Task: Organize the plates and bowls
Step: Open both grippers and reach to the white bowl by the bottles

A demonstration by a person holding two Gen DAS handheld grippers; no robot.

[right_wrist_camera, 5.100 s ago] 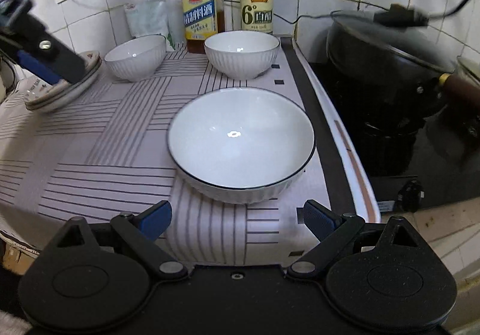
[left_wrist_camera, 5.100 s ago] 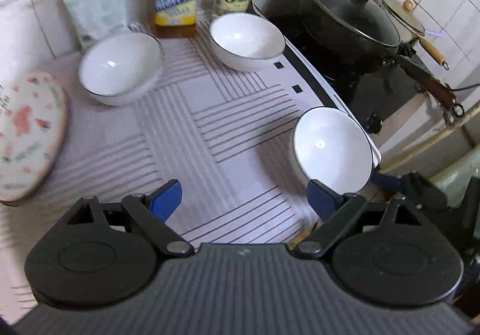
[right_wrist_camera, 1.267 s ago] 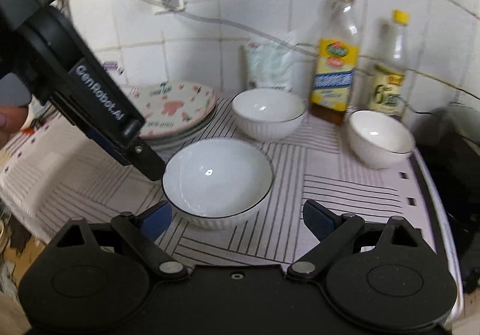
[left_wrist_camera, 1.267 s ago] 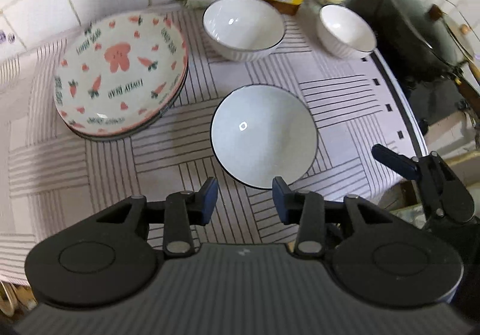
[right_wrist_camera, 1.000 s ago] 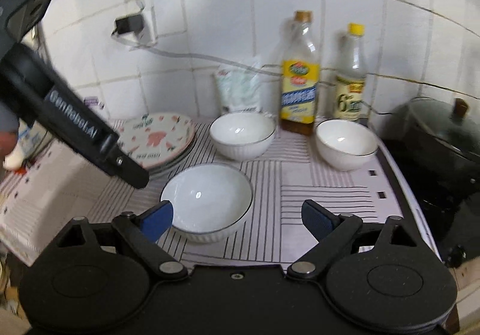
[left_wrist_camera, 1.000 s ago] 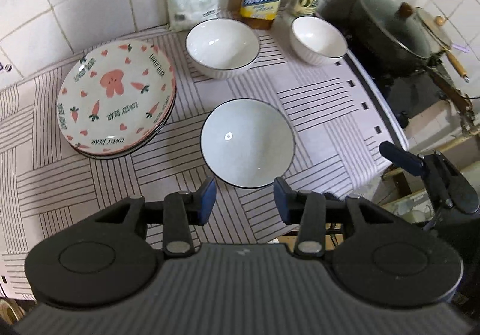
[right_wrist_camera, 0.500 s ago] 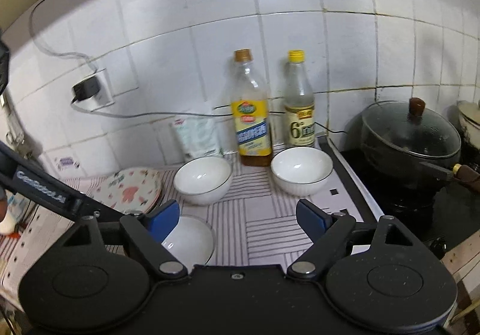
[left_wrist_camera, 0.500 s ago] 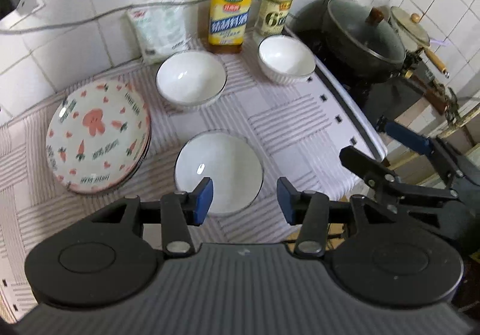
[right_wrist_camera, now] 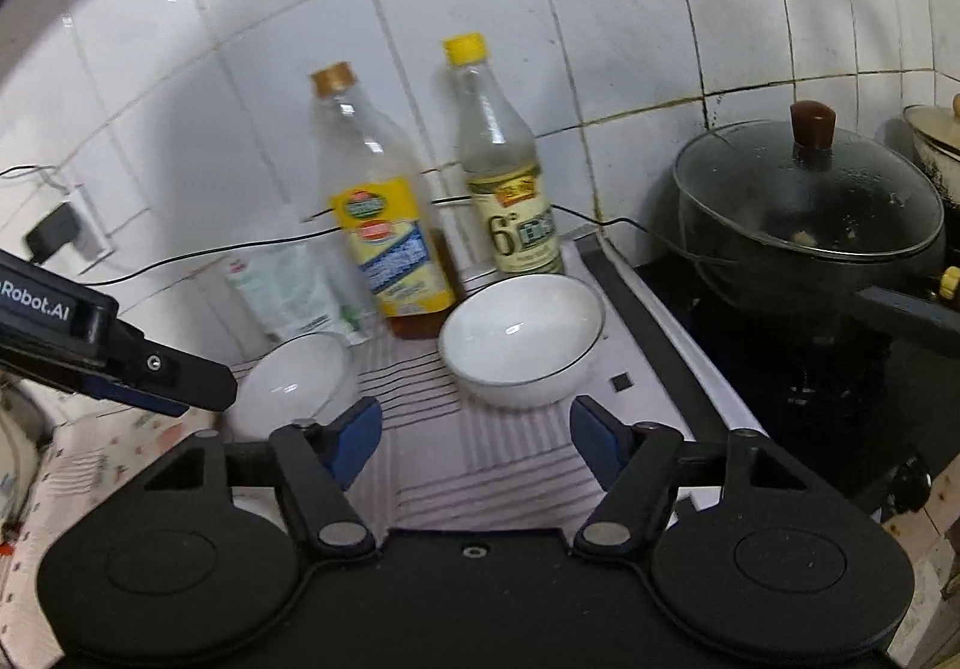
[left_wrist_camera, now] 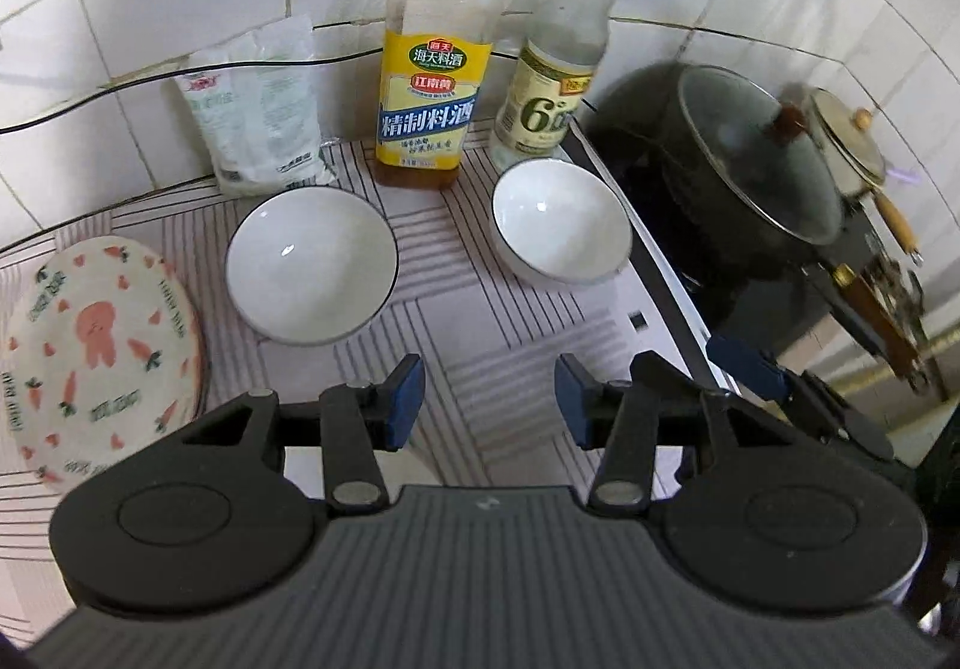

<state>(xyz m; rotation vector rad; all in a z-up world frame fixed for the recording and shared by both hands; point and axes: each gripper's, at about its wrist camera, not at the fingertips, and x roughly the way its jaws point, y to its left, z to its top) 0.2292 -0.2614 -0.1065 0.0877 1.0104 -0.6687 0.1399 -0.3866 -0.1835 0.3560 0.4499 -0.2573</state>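
- Left wrist view: the left hand-held gripper (left_wrist_camera: 489,399) hangs over the striped worktop (left_wrist_camera: 516,369), jaws partly spread with nothing between them. Two white bowls with thin dark rims sit ahead: the left bowl (left_wrist_camera: 312,264) just beside the stack of carrot-print plates (left_wrist_camera: 96,345), the right bowl (left_wrist_camera: 561,231) in front of the vinegar bottle (left_wrist_camera: 555,69), close to the stove edge.
- Right wrist view: the right hand-held gripper (right_wrist_camera: 474,444) is lined up on that right bowl (right_wrist_camera: 522,339), jaws closing but still apart, nothing in them.
- My guess is the next grab is this bowl. I'd pinch the near rim, one finger inside and one outside, and lift straight up so it clears the bottle. Glazed and smooth, so it could slip.
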